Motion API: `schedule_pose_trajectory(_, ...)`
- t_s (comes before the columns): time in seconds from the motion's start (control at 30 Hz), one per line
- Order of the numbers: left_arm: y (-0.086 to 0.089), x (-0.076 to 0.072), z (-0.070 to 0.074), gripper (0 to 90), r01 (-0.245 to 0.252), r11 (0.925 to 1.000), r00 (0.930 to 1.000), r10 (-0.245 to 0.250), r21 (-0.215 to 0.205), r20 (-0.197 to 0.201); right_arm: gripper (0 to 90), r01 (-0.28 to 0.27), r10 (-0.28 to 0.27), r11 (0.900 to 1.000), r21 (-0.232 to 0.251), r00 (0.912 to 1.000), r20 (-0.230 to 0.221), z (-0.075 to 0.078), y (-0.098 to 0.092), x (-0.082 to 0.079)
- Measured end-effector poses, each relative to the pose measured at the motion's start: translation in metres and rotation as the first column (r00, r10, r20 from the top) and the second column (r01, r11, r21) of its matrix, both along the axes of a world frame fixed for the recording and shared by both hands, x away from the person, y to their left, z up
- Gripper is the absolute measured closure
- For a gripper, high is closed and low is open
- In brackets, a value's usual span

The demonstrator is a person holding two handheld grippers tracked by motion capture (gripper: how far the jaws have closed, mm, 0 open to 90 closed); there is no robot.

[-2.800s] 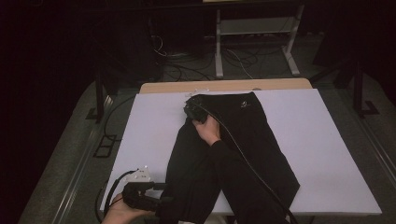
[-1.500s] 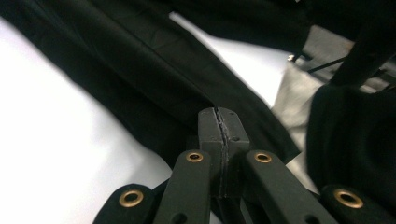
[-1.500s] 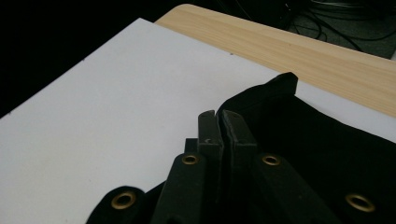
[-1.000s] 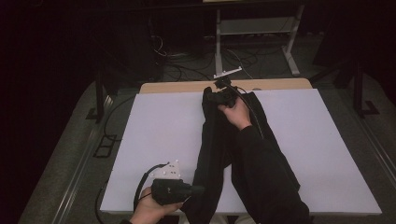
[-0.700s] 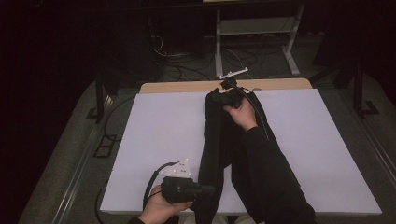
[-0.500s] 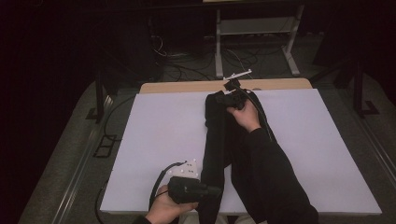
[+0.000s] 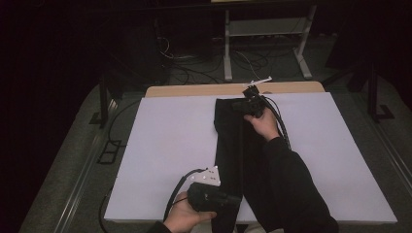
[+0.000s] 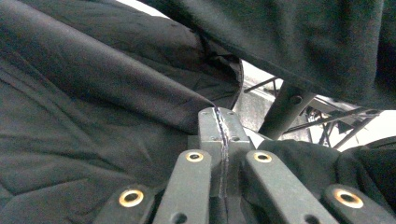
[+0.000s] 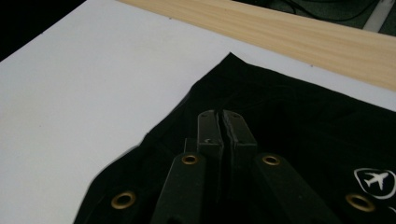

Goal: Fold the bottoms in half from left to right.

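white table cover (image 7: 165,141), wooden edge (image 7: 194,90), floor cables (image 7: 194,73)

Black fingers (image 9: 205,135) with brass-ringed screw holes; black sleeve (image 7: 291,189), possibly fleece.

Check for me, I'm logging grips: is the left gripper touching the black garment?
Touching: left gripper view shows the left gripper shut on a fold of the black garment.

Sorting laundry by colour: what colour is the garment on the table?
Black garment, clearest in the high view.
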State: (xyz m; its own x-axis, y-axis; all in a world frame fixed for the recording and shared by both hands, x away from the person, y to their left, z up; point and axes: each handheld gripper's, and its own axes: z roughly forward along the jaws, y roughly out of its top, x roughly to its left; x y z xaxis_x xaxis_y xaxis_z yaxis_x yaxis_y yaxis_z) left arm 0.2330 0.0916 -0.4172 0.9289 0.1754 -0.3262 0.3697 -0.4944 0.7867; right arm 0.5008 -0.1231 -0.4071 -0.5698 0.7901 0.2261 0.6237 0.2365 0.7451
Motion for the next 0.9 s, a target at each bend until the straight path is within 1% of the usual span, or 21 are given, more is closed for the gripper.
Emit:
schedule_pose_trajectory(0.03,-0.005,0.002,-0.002,88.7,0.009,0.9999,0.9999,-0.009,0.007,-0.010,85.3,0.001,-0.001,1.000,0.009,1.0000,-0.009,-0.004,-0.004,0.001)
schedule_pose_trajectory(0.1,-0.011,0.004,-0.004,88.8,0.017,0.9997,0.9993,-0.017,0.017,-0.033,85.3,-0.003,0.003,1.000,0.016,0.9999,-0.014,-0.006,-0.007,0.002)
schedule_pose_trajectory(0.17,-0.016,0.005,-0.004,88.7,0.024,0.9996,0.9989,-0.023,0.016,-0.041,85.3,-0.007,0.007,1.000,0.020,0.9998,-0.018,-0.007,-0.010,0.003)
schedule_pose_trajectory(0.23,-0.022,0.005,-0.004,88.7,0.030,0.9994,0.9991,-0.029,0.018,-0.032,85.3,-0.013,0.014,1.000,0.016,0.9997,-0.020,-0.007,-0.013,0.004)
schedule_pose_trajectory(0.27,-0.022,0.005,-0.004,88.7,0.030,0.9994,0.9991,-0.029,0.018,-0.032,85.3,-0.013,0.014,1.000,0.016,0.9997,-0.020,-0.007,-0.013,0.004)
schedule_pose_trajectory(0.3,-0.027,0.006,-0.003,88.7,0.035,0.9993,0.9990,-0.035,0.011,-0.026,85.3,-0.017,0.017,1.000,0.015,0.9997,-0.020,-0.006,-0.016,0.005)
schedule_pose_trajectory(0.4,-0.032,0.008,-0.001,88.8,0.036,0.9994,0.9988,-0.035,0.001,-0.033,85.3,-0.022,0.023,1.000,0.008,0.9995,-0.022,-0.004,-0.020,0.008)
schedule_pose_trajectory(0.43,-0.035,0.010,-0.001,88.7,0.035,0.9994,0.9987,-0.035,-0.003,-0.037,85.3,-0.028,0.028,1.000,0.001,0.9991,-0.032,-0.003,-0.023,0.011)
schedule_pose_trajectory(0.47,-0.040,0.013,0.000,88.7,0.031,0.9995,0.9986,-0.031,-0.010,-0.043,85.3,-0.029,0.029,1.000,-0.001,0.9990,-0.035,-0.002,-0.025,0.013)
schedule_pose_trajectory(0.5,-0.040,0.013,0.000,88.7,0.031,0.9995,0.9986,-0.031,-0.010,-0.043,85.3,-0.030,0.030,1.000,-0.003,0.9988,-0.039,-0.001,-0.026,0.015)
schedule_pose_trajectory(0.57,-0.045,0.017,0.002,88.7,0.023,0.9994,0.9980,-0.025,-0.024,-0.058,85.3,-0.033,0.033,0.999,-0.003,0.9984,-0.046,0.000,-0.028,0.017)
schedule_pose_trajectory(0.6,-0.047,0.018,0.002,88.7,0.021,0.9993,0.9978,-0.023,-0.032,-0.062,85.3,-0.037,0.036,0.999,-0.011,0.9980,-0.052,0.000,-0.029,0.019)
schedule_pose_trajectory(0.63,-0.053,0.020,0.003,88.7,0.014,0.9988,0.9979,-0.017,-0.047,-0.062,85.3,-0.047,0.045,0.998,-0.030,0.9974,-0.057,0.001,-0.030,0.024)
schedule_pose_trajectory(0.67,-0.053,0.020,0.003,88.7,0.014,0.9988,0.9979,-0.017,-0.047,-0.062,85.2,-0.051,0.049,0.998,-0.034,0.9968,-0.063,0.002,-0.031,0.027)
schedule_pose_trajectory(0.7,-0.058,0.021,0.003,88.7,0.005,0.9982,0.9976,-0.009,-0.059,-0.069,85.1,-0.054,0.051,0.998,-0.037,0.9963,-0.069,0.002,-0.032,0.029)
schedule_pose_trajectory(0.77,-0.064,0.022,0.002,88.7,-0.009,0.9975,0.9971,0.004,-0.070,-0.076,85.2,-0.067,0.064,0.997,-0.044,0.9954,-0.071,0.002,-0.033,0.033)
schedule_pose_trajectory(0.8,-0.064,0.022,0.002,88.8,-0.009,0.9975,0.9971,0.004,-0.070,-0.076,85.2,-0.074,0.071,0.996,-0.045,0.9947,-0.075,0.002,-0.034,0.035)
schedule_pose_trajectory(0.83,-0.071,0.024,0.001,88.8,-0.028,0.9968,0.9958,0.021,-0.074,-0.089,85.1,-0.081,0.077,0.996,-0.050,0.9941,-0.077,0.001,-0.035,0.036)
schedule_pose_trajectory(0.87,-0.071,0.024,0.001,88.8,-0.028,0.9968,0.9958,0.021,-0.074,-0.089,85.1,-0.081,0.077,0.996,-0.050,0.9941,-0.077,0.001,-0.035,0.036)
schedule_pose_trajectory(0.9,-0.076,0.024,0.001,88.8,-0.039,0.9972,0.9952,0.033,-0.064,-0.092,85.2,-0.085,0.080,0.995,-0.057,0.9936,-0.079,0.000,-0.036,0.036)
